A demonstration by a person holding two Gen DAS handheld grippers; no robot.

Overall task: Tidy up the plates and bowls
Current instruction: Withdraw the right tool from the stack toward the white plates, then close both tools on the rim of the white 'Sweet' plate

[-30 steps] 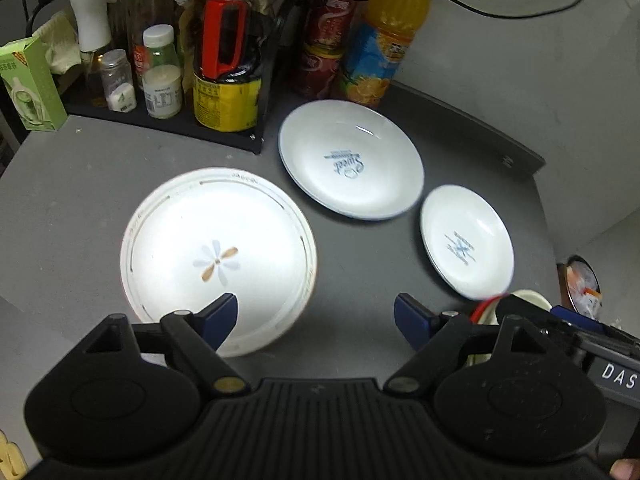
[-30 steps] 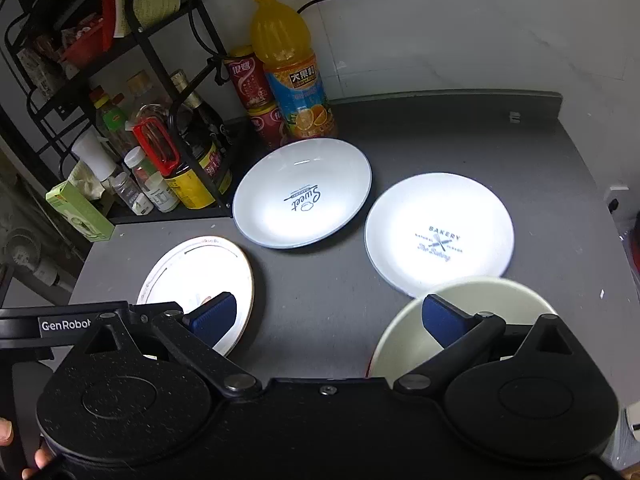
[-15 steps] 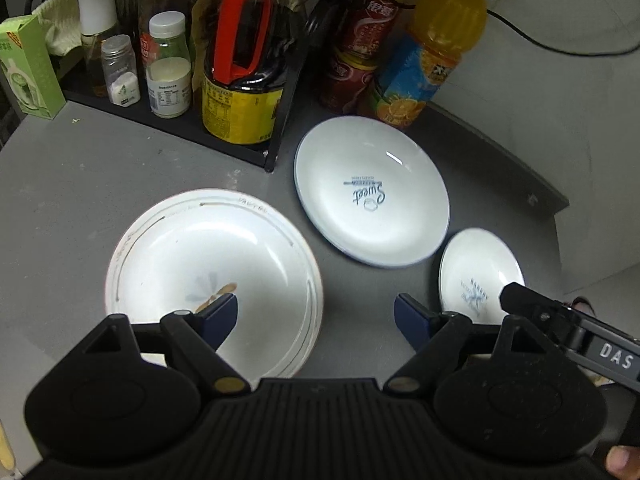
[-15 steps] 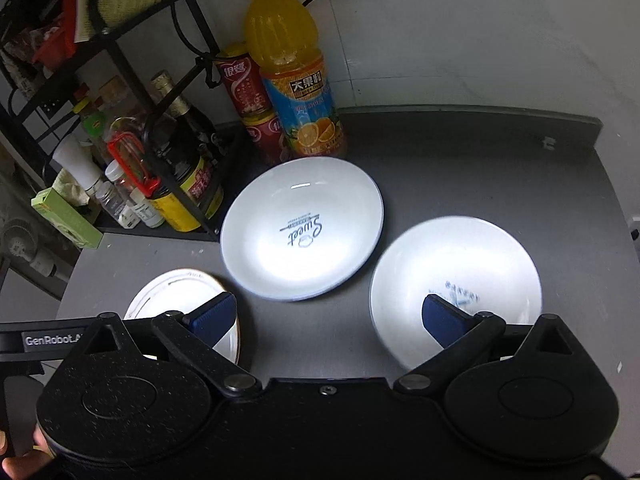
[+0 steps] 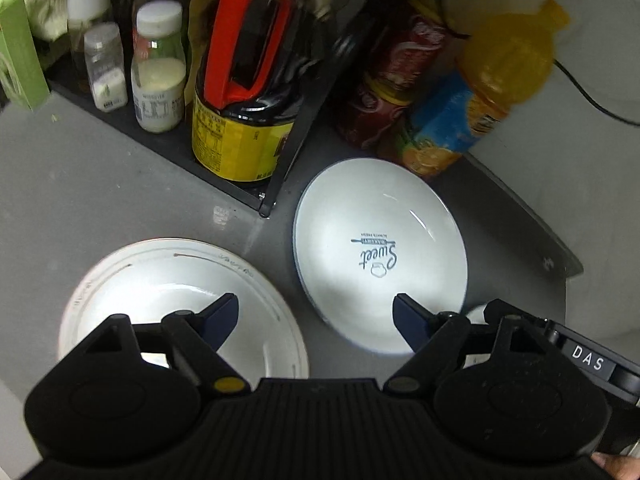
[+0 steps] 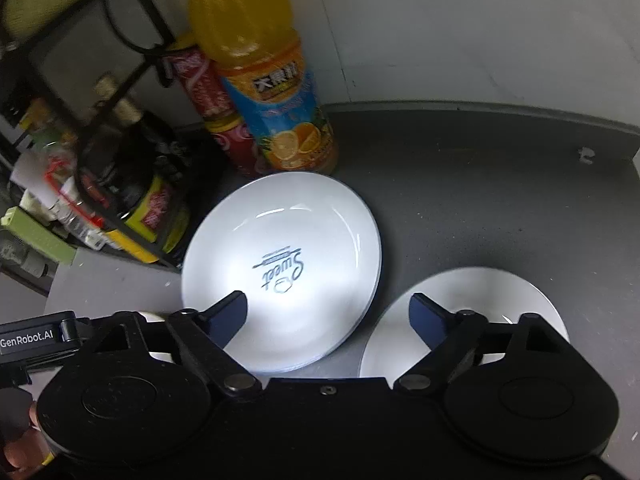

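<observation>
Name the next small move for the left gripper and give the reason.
Probably lower the left gripper onto the near rim of the brown-trimmed plate and close. Its jaws are open and empty, one finger already over that plate, and the Sweet plate lies clear beside it for stacking.

The middle plate [image 5: 380, 256] carries blue script reading "Sweet", with a line of small capitals above it too fine to read. A white tag reading "DAS" [image 5: 587, 358] sits on the black tool at the right edge of the left view. "GenRobot.AI" [image 6: 26, 338] stands on the tool at the left edge of the right view. The orange juice bottle [image 6: 276, 92] bears Chinese characters, too blurred to read.
</observation>
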